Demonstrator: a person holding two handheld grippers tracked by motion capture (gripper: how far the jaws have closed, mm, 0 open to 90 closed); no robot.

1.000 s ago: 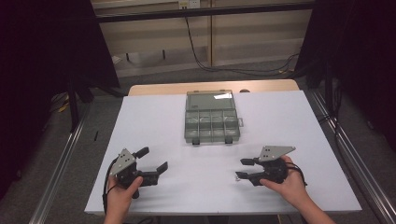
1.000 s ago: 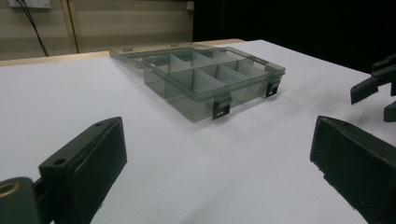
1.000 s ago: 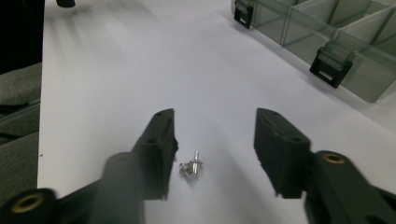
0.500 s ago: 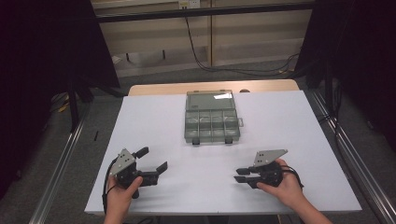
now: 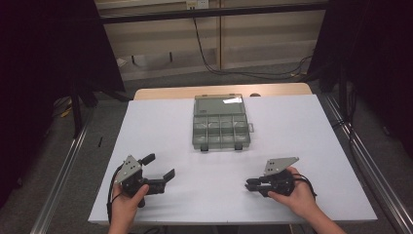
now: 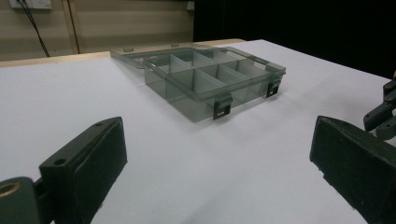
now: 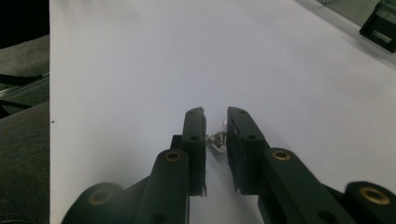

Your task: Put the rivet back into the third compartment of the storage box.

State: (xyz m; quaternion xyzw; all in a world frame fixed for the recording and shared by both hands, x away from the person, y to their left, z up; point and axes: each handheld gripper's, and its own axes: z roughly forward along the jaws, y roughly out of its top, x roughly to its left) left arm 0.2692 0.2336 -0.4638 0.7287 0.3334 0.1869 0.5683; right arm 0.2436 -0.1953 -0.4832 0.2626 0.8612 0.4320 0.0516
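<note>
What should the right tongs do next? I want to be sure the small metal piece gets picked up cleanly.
Probably finish closing, then lift gently. The right tongs have just been closing and stand narrow around a small shiny metal piece on the white table; whether the pads already press on it is unclear. The open compartment box lies further up the table, a likely place to carry it.

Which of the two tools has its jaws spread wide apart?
The left tool, at the table's near-left: its jaws stand wide with nothing between. The right tool has just been closing on a small shiny metal piece.
</note>
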